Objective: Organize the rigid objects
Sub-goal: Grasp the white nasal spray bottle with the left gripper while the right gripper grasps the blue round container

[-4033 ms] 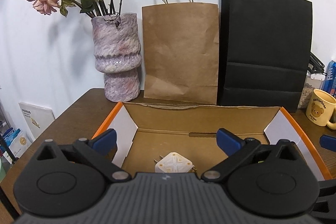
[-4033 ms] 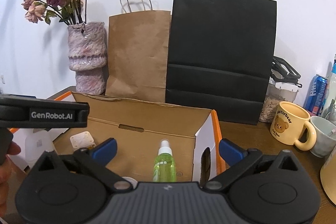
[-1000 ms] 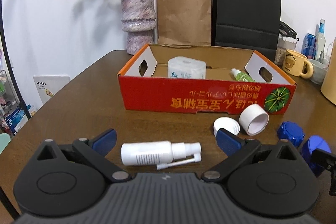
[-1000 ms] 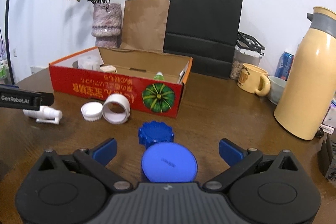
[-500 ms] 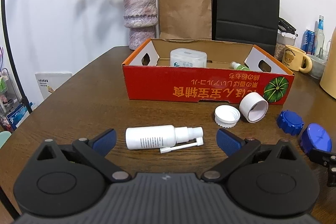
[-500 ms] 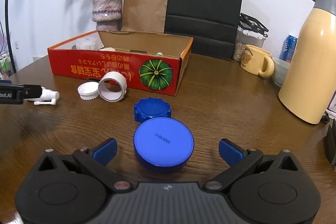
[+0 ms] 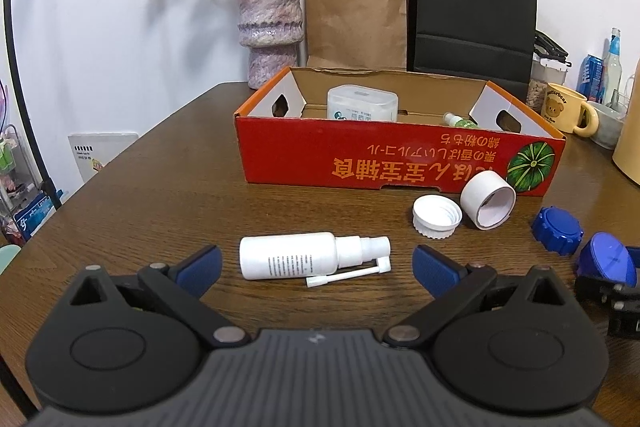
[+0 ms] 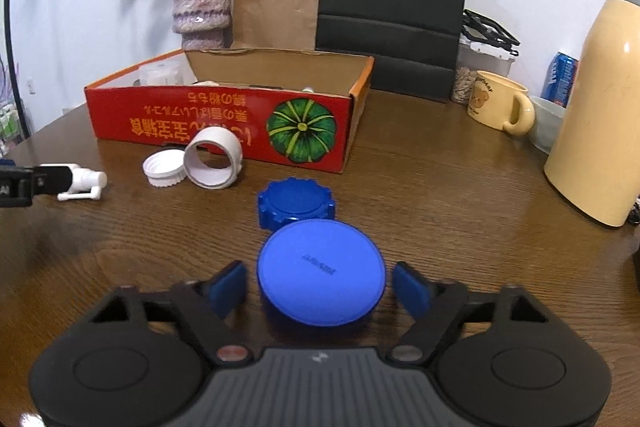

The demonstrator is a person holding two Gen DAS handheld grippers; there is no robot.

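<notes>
A white spray bottle (image 7: 288, 261) lies on its side on the brown table, just ahead of my left gripper (image 7: 316, 267), which is open around empty air. My right gripper (image 8: 320, 289) straddles a round blue lid (image 8: 320, 277). Its jaws are closing, and a thin gap still shows between each pad and the lid. A ridged blue cap (image 8: 295, 203) sits just beyond the lid. A white screw cap (image 7: 437, 216) and a white ring (image 7: 488, 205) lie in front of the red cardboard box (image 7: 400, 159). The box holds a clear tub and a green bottle.
A vase with dried flowers (image 7: 269, 27), a brown paper bag (image 7: 356, 15) and a black bag (image 7: 472, 19) stand behind the box. A yellow mug (image 8: 496, 101), a bowl and a tall cream flask (image 8: 600, 107) stand on the right.
The right gripper's jaws have narrowed around the blue lid, and it sits slightly nearer to the lid. The left gripper has hardly moved and stays wide open.
</notes>
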